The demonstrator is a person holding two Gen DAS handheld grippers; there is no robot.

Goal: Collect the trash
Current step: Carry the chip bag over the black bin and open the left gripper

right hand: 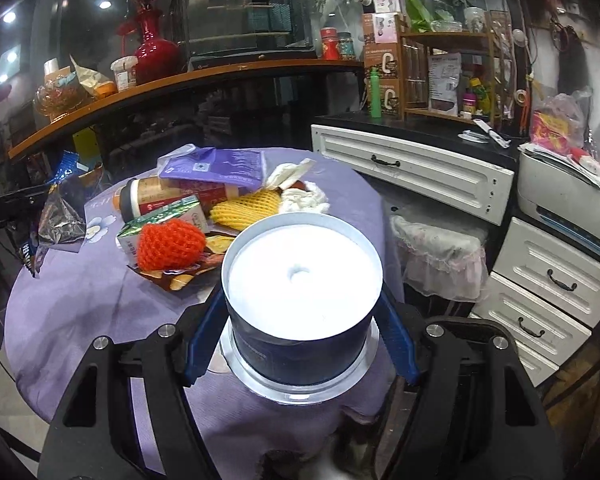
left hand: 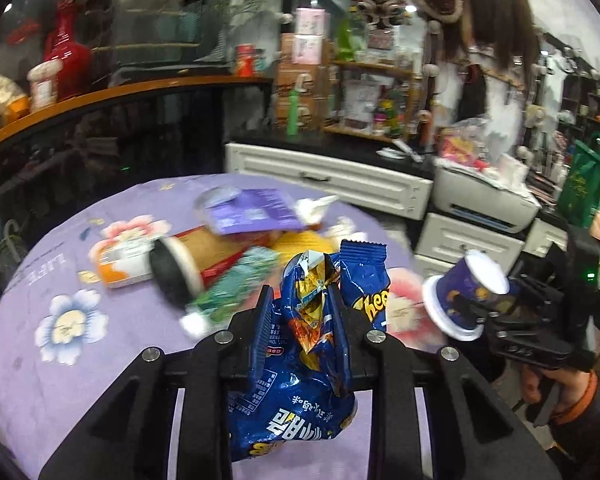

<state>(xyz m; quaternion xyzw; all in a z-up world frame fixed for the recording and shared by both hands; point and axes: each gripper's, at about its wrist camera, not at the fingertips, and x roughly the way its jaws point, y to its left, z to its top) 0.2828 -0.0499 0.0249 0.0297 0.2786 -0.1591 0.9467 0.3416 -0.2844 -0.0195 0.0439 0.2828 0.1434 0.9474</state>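
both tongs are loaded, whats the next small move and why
Probably carry both loads off the table toward a bin, though none is in view. The left tongs pinch the blue snack bag, the right tongs hold the dark paper cup, so neither can take more.

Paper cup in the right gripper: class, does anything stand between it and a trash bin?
No bin shows in either view, so the path cannot be judged. The right gripper is shut on the paper cup, held above the table; the remaining trash pile lies farther back.
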